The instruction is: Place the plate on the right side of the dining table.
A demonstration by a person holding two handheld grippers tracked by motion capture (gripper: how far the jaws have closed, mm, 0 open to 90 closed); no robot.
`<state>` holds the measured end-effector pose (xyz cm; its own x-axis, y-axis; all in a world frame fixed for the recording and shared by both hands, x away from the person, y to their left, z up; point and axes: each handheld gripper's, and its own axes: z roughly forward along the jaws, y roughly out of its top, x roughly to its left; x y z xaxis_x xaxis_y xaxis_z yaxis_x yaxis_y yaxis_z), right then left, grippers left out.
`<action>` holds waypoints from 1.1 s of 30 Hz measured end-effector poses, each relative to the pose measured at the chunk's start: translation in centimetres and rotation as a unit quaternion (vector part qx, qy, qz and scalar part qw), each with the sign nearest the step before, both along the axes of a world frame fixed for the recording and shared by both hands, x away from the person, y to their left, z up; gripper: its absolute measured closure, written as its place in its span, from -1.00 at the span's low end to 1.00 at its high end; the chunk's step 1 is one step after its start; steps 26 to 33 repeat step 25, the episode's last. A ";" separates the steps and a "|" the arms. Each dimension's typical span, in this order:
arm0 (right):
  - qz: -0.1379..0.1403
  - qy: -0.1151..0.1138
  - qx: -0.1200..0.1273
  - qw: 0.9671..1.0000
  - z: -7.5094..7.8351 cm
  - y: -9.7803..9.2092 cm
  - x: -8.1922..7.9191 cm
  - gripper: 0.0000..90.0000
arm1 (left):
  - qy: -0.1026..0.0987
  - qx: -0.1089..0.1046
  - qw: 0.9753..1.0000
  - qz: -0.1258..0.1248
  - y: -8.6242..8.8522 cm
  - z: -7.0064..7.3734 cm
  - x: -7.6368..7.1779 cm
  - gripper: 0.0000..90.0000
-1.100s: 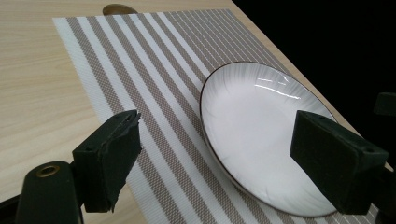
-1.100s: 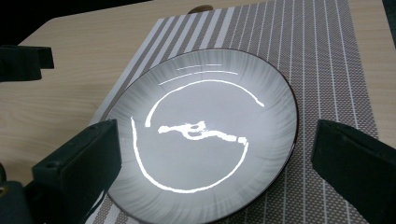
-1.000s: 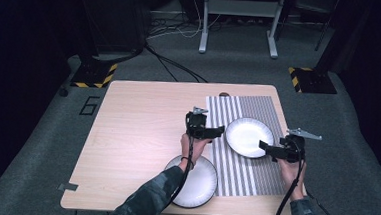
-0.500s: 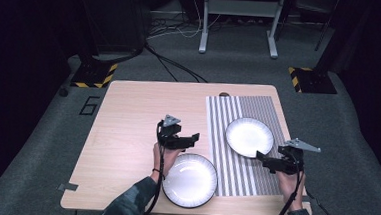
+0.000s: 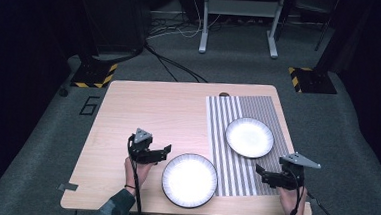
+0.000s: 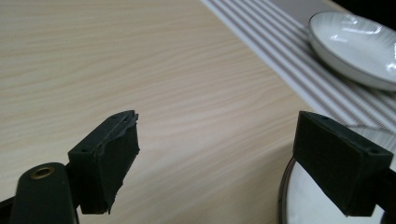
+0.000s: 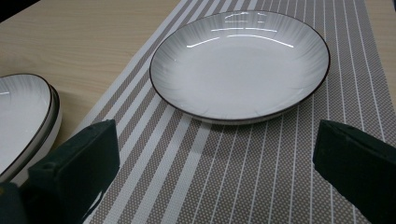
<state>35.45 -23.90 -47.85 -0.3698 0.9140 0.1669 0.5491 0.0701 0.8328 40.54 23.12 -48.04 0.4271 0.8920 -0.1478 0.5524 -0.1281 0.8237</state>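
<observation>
White ribbed plate (image 7: 240, 65) with a thin dark rim, glossy; both grippers' jaws wide open, holding nothing.

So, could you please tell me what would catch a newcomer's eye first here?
Two white plates: the larger plate at the table's near edge, overlapping the striped mat, and the smaller plate fully on it. The left gripper and right gripper flank the larger plate, both open and empty.

Right gripper (image 7: 215, 177) w/ black jaws spread wide, nothing between them, hovering over a grey-and-white striped placemat (image 7: 243, 158). Ahead, a white shallow plate (image 7: 240, 63) w/ dark rim sits on the mat. At left edge, stacked plates (image 7: 23, 121) overlap mat & wooden table (image 7: 88, 42).
</observation>
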 end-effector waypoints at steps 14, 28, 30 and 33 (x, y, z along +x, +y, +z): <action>-0.016 0.053 -0.052 0.997 -4.9 0.8 -1.6 -1.00 | 0.027 0.075 0.996 0.045 3.6 -4.6 -2.2 -0.83; -0.006 0.062 -0.113 0.992 -5.1 2.1 -1.3 -1.00 | 0.048 0.099 0.993 0.045 3.6 -5.1 -1.9 -0.89; -0.006 0.062 -0.113 0.992 -5.1 2.1 -1.3 -1.00 | 0.048 0.099 0.993 0.045 3.6 -5.1 -1.9 -0.89; -0.006 0.062 -0.113 0.992 -5.1 2.1 -1.3 -1.00 | 0.048 0.099 0.993 0.045 3.6 -5.1 -1.9 -0.89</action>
